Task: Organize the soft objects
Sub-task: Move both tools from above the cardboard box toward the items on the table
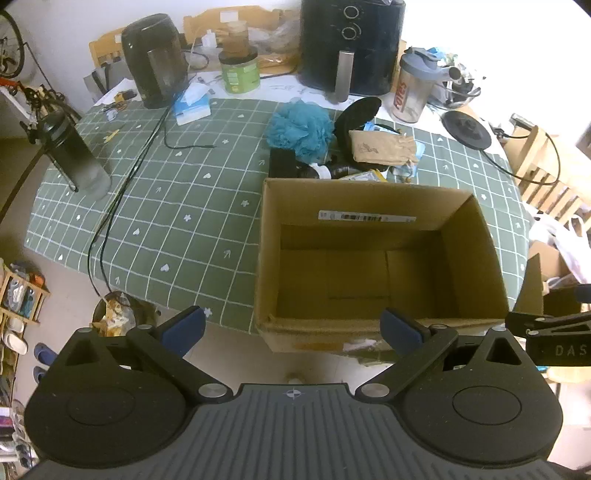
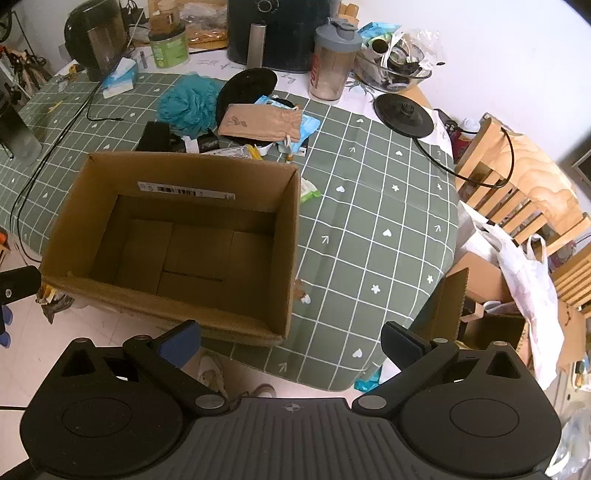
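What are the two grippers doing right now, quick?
Left gripper: open, holding nothing.
Right gripper: open, holding nothing.

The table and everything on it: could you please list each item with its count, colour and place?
cardboard box: one, brown, empty, near table edge
bath pouf: one, teal, behind box
drawstring pouch: one, tan, right of pouf
tissue pack: one, blue-white, far left
kettle: one, black, far left
kettle base: one, black, far right
air fryer: one, black, far middle
shaker bottle: one, clear, grey lid
tablecloth: one, green checked
left gripper: open
right gripper: open
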Action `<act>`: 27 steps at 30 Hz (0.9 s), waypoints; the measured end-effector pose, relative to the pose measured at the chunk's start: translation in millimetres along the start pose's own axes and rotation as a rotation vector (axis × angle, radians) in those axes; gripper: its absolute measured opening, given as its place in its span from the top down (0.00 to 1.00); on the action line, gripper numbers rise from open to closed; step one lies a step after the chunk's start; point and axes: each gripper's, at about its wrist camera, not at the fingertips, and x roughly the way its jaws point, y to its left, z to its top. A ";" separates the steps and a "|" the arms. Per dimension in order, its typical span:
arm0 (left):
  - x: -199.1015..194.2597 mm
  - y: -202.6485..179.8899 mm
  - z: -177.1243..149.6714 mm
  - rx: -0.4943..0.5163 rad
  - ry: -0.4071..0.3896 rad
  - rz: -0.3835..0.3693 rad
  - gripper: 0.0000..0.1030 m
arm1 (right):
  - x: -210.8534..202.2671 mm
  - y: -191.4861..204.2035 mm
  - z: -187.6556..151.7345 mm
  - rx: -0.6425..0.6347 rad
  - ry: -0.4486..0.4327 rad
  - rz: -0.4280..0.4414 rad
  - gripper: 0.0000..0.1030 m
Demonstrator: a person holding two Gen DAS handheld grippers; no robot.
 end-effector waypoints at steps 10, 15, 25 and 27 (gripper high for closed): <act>18.4 13.7 20.7 0.028 0.001 -0.043 0.00 | 14.8 -2.7 19.3 0.031 -0.005 -0.009 0.00; 28.9 22.0 29.9 0.048 -0.010 -0.103 0.00 | 19.8 -6.9 25.5 0.064 -0.029 0.003 0.00; 45.8 34.8 43.8 0.109 -0.019 -0.171 0.00 | 27.9 -16.6 29.2 0.153 -0.071 0.020 0.00; 48.6 36.5 45.1 0.120 -0.012 -0.185 0.00 | 27.2 -17.7 29.3 0.157 -0.096 0.011 0.00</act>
